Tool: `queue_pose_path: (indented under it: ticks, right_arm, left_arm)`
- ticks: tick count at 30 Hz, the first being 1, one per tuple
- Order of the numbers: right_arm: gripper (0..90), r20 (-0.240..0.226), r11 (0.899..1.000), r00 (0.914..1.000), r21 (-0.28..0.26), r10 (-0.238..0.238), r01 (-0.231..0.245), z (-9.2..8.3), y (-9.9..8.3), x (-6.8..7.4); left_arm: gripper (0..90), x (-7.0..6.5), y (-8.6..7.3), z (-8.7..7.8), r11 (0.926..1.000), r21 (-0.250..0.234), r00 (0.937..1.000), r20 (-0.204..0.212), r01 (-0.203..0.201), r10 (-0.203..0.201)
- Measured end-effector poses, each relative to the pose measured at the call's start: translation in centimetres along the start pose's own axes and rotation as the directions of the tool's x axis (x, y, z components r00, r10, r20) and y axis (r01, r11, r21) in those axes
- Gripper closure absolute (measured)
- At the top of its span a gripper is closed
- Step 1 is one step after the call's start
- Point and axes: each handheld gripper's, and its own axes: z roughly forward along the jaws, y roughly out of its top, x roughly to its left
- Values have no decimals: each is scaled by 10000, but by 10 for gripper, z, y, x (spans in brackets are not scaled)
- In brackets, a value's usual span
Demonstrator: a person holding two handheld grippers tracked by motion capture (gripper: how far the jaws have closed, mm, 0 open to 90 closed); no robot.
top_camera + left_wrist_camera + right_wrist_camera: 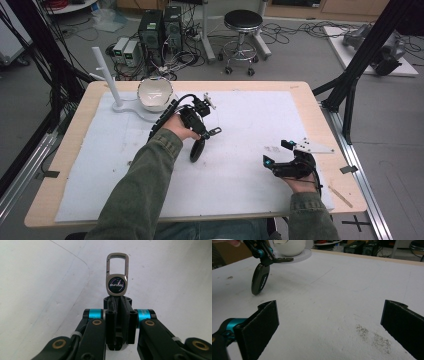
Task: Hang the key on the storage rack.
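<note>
High view first: the left gripper [204,131] is held above the middle of the white mat [250,120], the person's left hand [181,126] wrapped around its body and the green sleeve [145,185] running back to the bottom edge. A key fob [196,150] hangs from its tip, a dark oval body dangling below the jaws and a metal clip [215,132] sticking out to the side, clear of the mat. Left gripper view looks straight along the two black jaws, which are pressed together on the fob's strap, so that the clip [117,275] stands up just past the fingertips: a grey metal loop over a round black badge with light lettering. Right gripper view catches the same fob [260,278] from across the table, hanging tilted under the left gripper [265,257] and lifted off the surface, with a faint shadow beneath it. Right gripper [281,152] rests near the mat's right edge in the person's right hand [299,172], its jaws standing wide apart with nothing between them; in its own view the two pads [262,325] frame bare mat and a patch of dark specks [372,336]. At the far left of the table a white bowl [155,93] sits on a round white base beside a white peg stand [107,75], well apart from the fob.
</note>
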Motion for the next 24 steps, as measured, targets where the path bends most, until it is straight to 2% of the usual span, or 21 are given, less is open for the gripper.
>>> queue_pose_path:
  ticks: [5, 11, 15, 16, 17, 22, 24]
  right_arm:
    - [5, 3, 10000, 10000, 33, -7, 7, 0, 0, 0]
    - [5, -38, 9999, 10000, 87, 66, -66, 0, 0, 0]
    - [5, -54, 9998, 10000, 202, 63, -61, 1, -1, 0]
    - [5, -52, 9998, 10000, 184, 26, -25, 1, 0, 0]
    - [5, -55, 9998, 10000, 185, 2, -1, 1, -1, 0]
    - [5, -49, 9997, 10000, 257, 53, -51, 2, -1, 1]
    - [5, -13, 9996, 10000, 292, 5, -4, 2, -1, 1]
  left_arm:
    - [833, 1, -3, -9, 9997, -186, 9997, -181, -152, 149]
    - [832, 6, -11, -25, 9995, -298, 9991, -429, -68, 55]
    - [831, 13, -22, -43, 9986, -505, 9972, -728, 155, -191]
    - [830, 13, -22, -43, 9986, -505, 9972, -728, 155, -191]
    - [830, 18, -26, -50, 9982, -560, 9963, -829, 192, -238]
    - [831, 30, -38, -63, 9982, -545, 9925, -1186, 235, -299]
    - [831, 36, -41, -69, 9977, -595, 9919, -1208, 326, -397]
